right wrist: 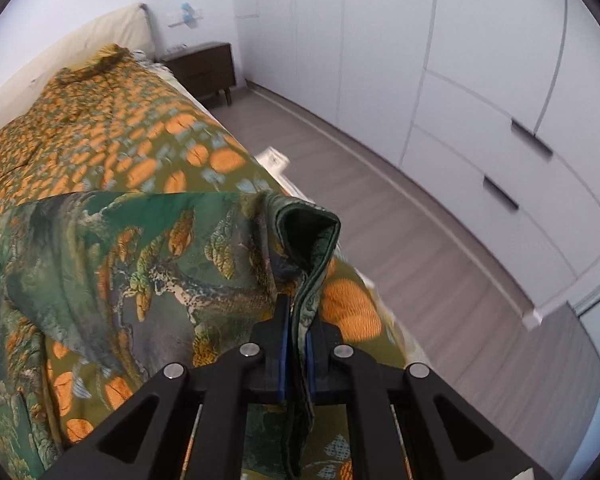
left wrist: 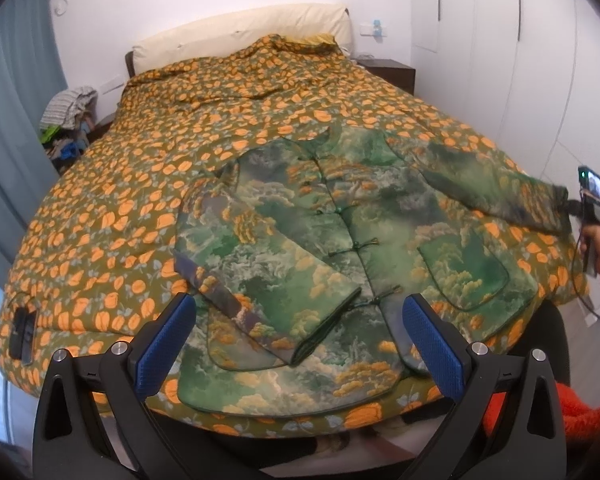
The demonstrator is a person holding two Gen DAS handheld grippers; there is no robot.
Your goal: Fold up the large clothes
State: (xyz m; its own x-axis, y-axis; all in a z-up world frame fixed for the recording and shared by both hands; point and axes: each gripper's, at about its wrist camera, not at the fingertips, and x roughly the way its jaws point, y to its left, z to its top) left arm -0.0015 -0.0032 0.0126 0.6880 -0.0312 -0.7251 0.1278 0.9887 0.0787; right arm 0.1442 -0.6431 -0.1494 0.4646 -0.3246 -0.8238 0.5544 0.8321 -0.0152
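A green landscape-print padded jacket (left wrist: 340, 232) lies front up on the bed, its knot buttons running down the middle. Its left sleeve (left wrist: 268, 280) is folded across the body. My left gripper (left wrist: 300, 320) hovers open over the jacket's hem, blue pads wide apart, nothing between them. The right sleeve (left wrist: 500, 184) stretches out to the bed's right edge, where my right gripper (left wrist: 568, 208) holds its cuff. In the right wrist view that gripper (right wrist: 296, 332) is shut on the sleeve cuff (right wrist: 308, 240), whose edge runs between the blue pads.
The bed carries an orange-flowered olive quilt (left wrist: 180, 152) and a cream headboard (left wrist: 240, 32). A dark remote (left wrist: 22, 332) lies at the quilt's left edge. A nightstand (right wrist: 204, 68), wood floor (right wrist: 400, 248) and white wardrobe (right wrist: 500, 120) flank the right side. Clothes (left wrist: 68, 120) pile at left.
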